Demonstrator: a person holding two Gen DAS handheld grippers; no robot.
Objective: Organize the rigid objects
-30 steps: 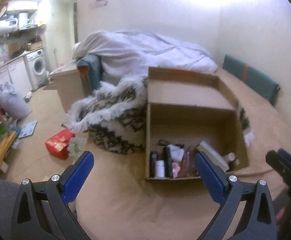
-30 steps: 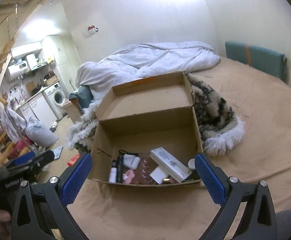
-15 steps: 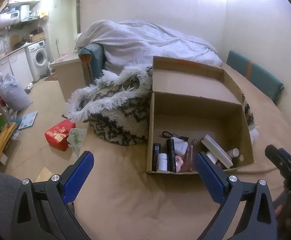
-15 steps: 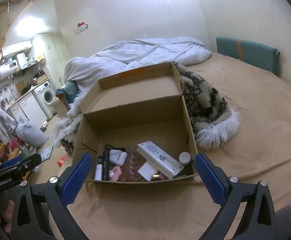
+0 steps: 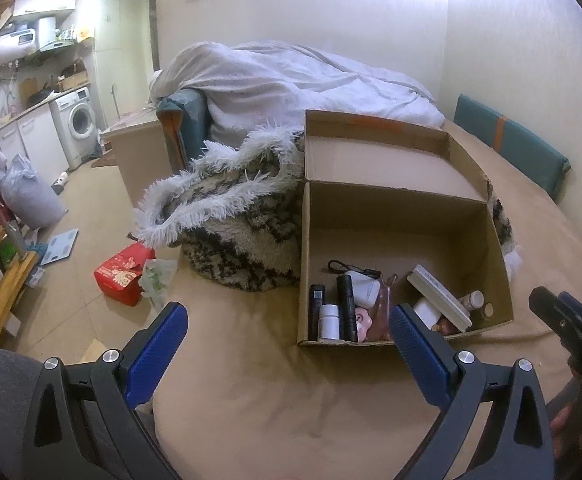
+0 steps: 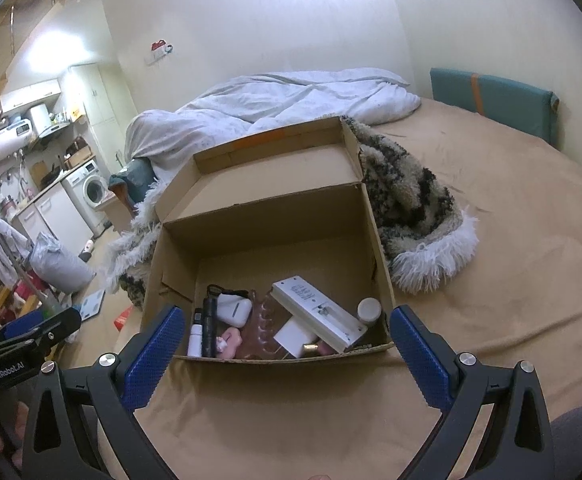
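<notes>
An open cardboard box [image 5: 491, 240] [image 6: 375, 240] stands on the tan bed sheet. Along its near wall lie several small items: a black flashlight [image 5: 346, 304] [image 6: 209, 326], a white bottle [image 5: 328, 322], a white earbud case [image 6: 233, 309], a long white box [image 5: 439, 297] [image 6: 317, 312], a pink item [image 6: 229, 342] and a round white cap [image 6: 369, 309]. My left gripper [image 5: 287, 344] is open and empty, just short of the box's near left corner. My right gripper [image 6: 283, 344] is open and empty, centred before the box's near wall.
A shaggy black-and-white throw [image 5: 231, 224] [image 6: 415, 208] lies behind and beside the box. A white duvet [image 5: 299, 80] is heaped at the back. A teal cushion [image 6: 491, 100] leans on the right wall. The bed edge drops to the floor on the left, with a red box [image 5: 121, 276].
Both grippers have moved closer to the box and tilted down, so its contents show larger. Both stay open and empty.
</notes>
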